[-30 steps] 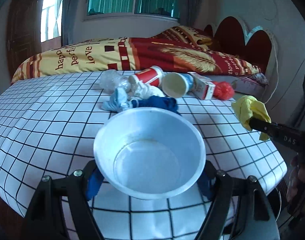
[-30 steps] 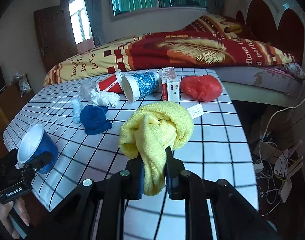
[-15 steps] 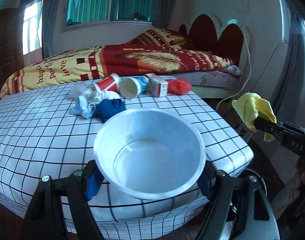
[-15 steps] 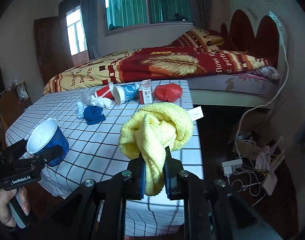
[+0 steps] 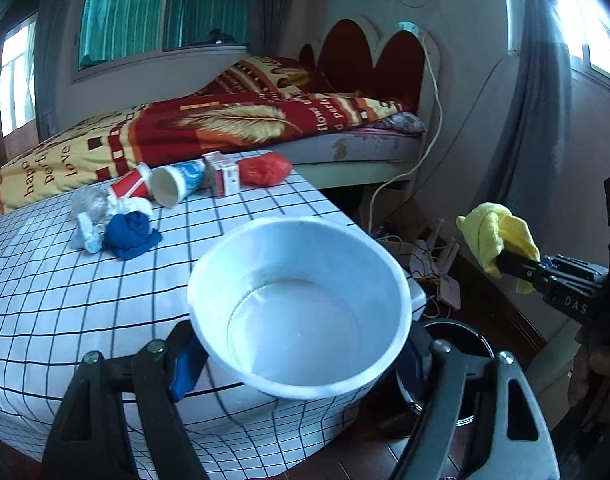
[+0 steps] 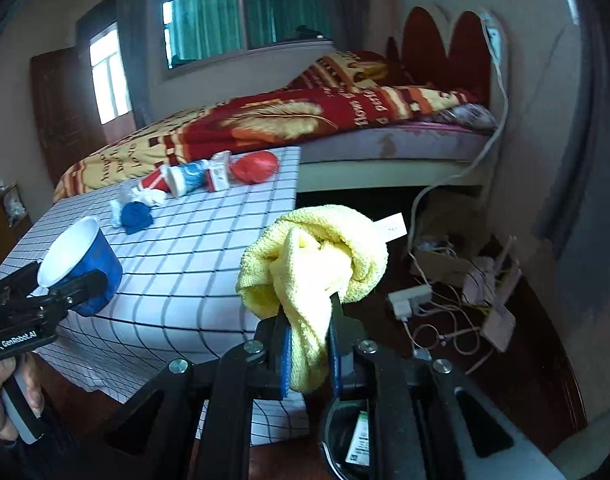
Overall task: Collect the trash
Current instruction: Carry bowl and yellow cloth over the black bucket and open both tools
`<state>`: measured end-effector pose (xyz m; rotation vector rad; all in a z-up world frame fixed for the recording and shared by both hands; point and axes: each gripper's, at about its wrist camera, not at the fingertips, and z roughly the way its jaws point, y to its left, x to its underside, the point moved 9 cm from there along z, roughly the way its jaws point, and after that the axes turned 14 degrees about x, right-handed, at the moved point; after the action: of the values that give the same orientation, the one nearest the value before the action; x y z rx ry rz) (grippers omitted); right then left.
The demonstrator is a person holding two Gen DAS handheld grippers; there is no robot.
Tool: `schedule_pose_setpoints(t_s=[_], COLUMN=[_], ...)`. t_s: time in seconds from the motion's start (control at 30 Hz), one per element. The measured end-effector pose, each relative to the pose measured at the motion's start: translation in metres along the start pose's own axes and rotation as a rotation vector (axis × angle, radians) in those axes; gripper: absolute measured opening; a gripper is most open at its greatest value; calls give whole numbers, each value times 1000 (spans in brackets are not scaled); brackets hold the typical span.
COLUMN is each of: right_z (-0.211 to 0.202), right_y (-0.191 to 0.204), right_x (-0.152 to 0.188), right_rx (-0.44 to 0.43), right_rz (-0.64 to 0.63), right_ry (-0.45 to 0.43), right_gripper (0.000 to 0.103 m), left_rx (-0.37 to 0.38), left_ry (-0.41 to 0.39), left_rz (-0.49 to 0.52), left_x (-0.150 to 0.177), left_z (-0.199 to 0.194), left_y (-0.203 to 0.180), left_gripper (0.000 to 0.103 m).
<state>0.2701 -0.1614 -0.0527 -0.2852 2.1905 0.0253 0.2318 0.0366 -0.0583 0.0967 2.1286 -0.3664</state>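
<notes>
Yellow cloth [image 6: 313, 264] hangs clamped in the right gripper [image 6: 308, 354] jaws, directly above the dark bin [image 6: 347, 438]; the left gripper [image 5: 301, 354] jaws hold the blue cup [image 5: 301, 304] beside it, past the desk [image 5: 85, 288] edge.

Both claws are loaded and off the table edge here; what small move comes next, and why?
Probably lower the right claw, shut on the yellow cloth, toward the dark bin directly below it and release. The left claw holds the blue cup farther from it.
</notes>
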Motion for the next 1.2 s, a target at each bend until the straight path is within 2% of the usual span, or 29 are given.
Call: schedule_pose_setpoints(t_s=[0.4, 0.97, 1.2], right_z=[-3, 5, 19], right_y=[-52, -124, -139], right_x=[24, 102, 127], right_rx=[54, 129, 121], right_rz=[43, 51, 48], right_ry=[25, 136, 181], right_gripper=[15, 16, 16], left_rx=[107, 261, 311], left_ry=[58, 197, 248], left_rz=[64, 156, 170], left_x=[6, 43, 63], left_z=[34, 94, 117], left_y=[-62, -151, -169], left_gripper=[79, 79, 79])
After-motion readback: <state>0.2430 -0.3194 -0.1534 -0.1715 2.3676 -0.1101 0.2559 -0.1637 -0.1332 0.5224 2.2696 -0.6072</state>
